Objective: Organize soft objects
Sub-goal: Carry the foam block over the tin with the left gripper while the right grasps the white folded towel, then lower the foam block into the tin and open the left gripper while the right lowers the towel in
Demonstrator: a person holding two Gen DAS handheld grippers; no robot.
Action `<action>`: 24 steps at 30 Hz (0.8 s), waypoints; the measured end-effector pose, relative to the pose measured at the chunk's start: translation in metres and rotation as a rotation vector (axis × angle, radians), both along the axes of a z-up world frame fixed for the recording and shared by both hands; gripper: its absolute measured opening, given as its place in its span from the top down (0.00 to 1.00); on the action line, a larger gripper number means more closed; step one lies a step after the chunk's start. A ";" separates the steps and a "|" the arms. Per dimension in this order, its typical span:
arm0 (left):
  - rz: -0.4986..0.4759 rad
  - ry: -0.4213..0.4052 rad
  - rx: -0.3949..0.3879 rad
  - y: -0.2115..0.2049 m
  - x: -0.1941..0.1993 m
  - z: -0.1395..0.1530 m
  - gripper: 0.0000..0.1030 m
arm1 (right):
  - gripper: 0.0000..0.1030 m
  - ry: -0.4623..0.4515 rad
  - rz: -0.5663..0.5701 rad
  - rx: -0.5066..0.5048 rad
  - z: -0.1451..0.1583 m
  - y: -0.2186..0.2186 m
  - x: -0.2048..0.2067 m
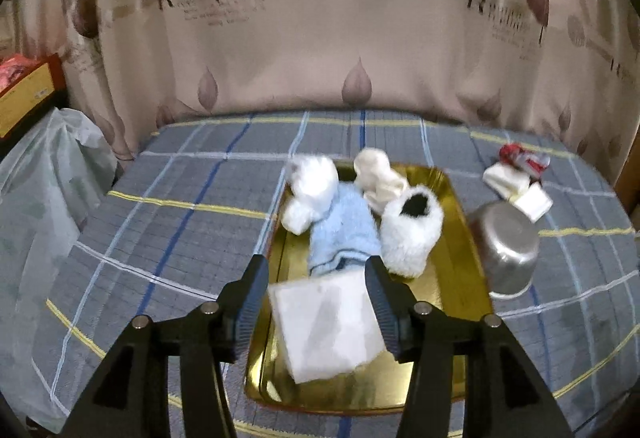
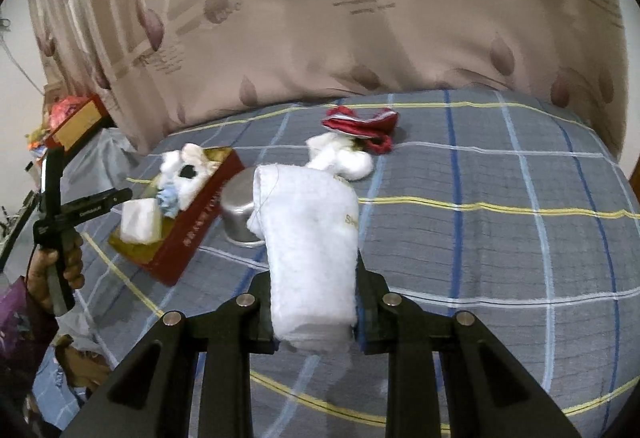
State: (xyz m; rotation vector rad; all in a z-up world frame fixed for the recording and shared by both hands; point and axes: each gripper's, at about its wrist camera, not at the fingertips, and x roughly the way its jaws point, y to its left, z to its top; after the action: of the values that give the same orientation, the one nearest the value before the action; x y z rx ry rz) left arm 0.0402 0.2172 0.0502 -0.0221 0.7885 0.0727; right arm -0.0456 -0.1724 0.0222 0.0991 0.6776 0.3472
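Left wrist view: the left gripper [image 1: 316,274] is hanging over the near end of the gold tray [image 1: 460,266], jaws standing apart, a folded white cloth [image 1: 326,330] lying between them on the tray floor; the pads look clear of it, though motion blur is making the edges hard to read. By my reading this is the drop-off step, the cloth being left in the tray. Already in the tray: a blue sock [image 1: 344,234], a fluffy white bootie [image 1: 408,226] and two white pieces behind them. Just beside the tray's right rim a metal pot [image 1: 506,250] is lying tipped. Beyond it, more white pieces [image 1: 516,186] and a red item [image 1: 522,158] are waiting on the bed. Next call here: lift straight out without dragging the cloth. Right wrist view: the right gripper [image 2: 316,294] is clamping a rolled white towel [image 2: 308,238], which is standing up out of the jaws above the bedspread [image 2: 500,238]. The tray's red wall [image 2: 192,234] is sitting off to the left, so the towel needs carrying across and lowering into a free spot. A hand [image 2: 60,270] is holding the other gripper there. Surface: grey plaid bedspread with blue and yellow lines. Room: leaf-print curtain [image 2: 400,38] behind the bed, a box [image 2: 76,126] and bags at left.
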 end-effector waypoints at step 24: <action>0.285 -0.109 0.000 0.001 -0.148 0.010 0.50 | 0.77 0.200 0.342 0.093 -0.004 0.241 0.096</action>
State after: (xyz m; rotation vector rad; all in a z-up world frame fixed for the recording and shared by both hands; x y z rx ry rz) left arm -0.1079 0.2186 0.0601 -0.1373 0.6726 0.3384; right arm 0.0499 0.0685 0.0179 0.1072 0.8789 0.7049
